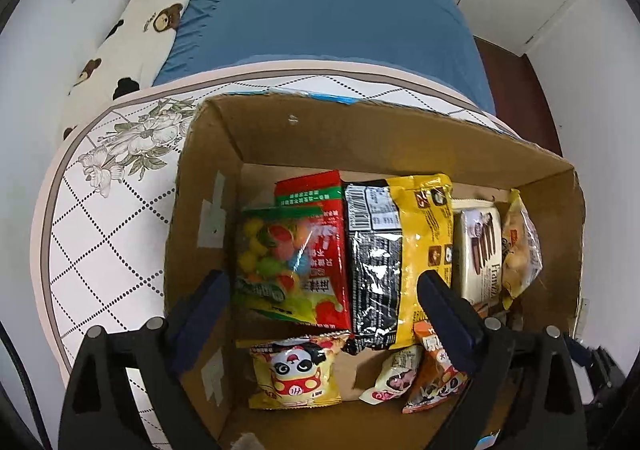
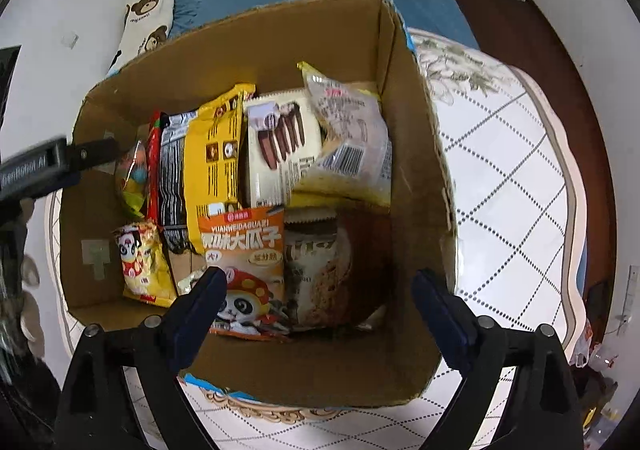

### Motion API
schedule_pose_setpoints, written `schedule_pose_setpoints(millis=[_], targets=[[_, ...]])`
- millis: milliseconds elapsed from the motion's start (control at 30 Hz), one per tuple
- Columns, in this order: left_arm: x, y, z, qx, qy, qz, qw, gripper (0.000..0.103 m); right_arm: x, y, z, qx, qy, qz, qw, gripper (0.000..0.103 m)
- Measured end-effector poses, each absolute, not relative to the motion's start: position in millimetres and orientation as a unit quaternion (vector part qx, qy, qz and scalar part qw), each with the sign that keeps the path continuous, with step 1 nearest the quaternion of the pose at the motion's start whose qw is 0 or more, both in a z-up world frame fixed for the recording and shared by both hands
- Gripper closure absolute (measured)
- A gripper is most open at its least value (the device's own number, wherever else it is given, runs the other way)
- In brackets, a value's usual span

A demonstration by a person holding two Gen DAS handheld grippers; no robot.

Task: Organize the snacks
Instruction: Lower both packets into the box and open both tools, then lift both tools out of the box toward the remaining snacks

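- The left gripper (image 1: 322, 300) hangs over the near part of the cardboard box (image 1: 360, 130), its jaws spread wide and holding nothing; one dark fingertip (image 1: 438, 290) lies in front of the yellow pack.
- The right gripper (image 2: 320, 290) hovers over the same cardboard box (image 2: 280, 34) from the other side, jaws likewise parted and empty.
- Nearest in the left wrist view, on the box floor, lie a small yellow panda bag (image 1: 296, 372), a white sachet (image 1: 394, 378) and an orange seed packet (image 1: 434, 374).
- In the right wrist view the orange seed packet (image 2: 244, 266) lies just beyond the left fingertip, touching a brown-and-white pouch (image 2: 320, 270) beside it.
- Behind these, a row of snacks stands side by side: a bag of coloured candies (image 1: 272, 258), a red packet (image 1: 324, 250), a black foil pack (image 1: 372, 262), a yellow pack (image 1: 424, 218), a cream wafer pack (image 1: 480, 246) and a clear pastry bag (image 1: 520, 246).
- The box sits on a round table with a diamond-patterned white cloth (image 1: 92, 250).
- Beyond the table lie a blue bed (image 1: 328, 10) and a bear-print bolster (image 1: 152, 10) against the wall.
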State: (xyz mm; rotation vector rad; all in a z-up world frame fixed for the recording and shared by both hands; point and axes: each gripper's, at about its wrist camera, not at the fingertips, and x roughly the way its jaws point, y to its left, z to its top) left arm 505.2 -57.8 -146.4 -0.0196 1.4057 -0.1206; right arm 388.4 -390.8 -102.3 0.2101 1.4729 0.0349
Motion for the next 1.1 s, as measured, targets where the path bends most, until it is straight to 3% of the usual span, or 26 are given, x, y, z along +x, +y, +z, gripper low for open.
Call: schedule_pose_setpoints(millis=[433, 1100], targets=[[429.2, -67.7, -94.3, 0.016, 0.564, -0.063, 0.823, 0.007, 366.3, -382.9, -62.2, 0.064, 0.611, 0.003, 0.789, 0.007], [285.8, -61.8, -4.4, 0.001, 0.448, -0.058, 0.892, 0.007, 246.3, -382.7, 41.9, 0.033, 0.494, -0.002, 0.869, 0.007]])
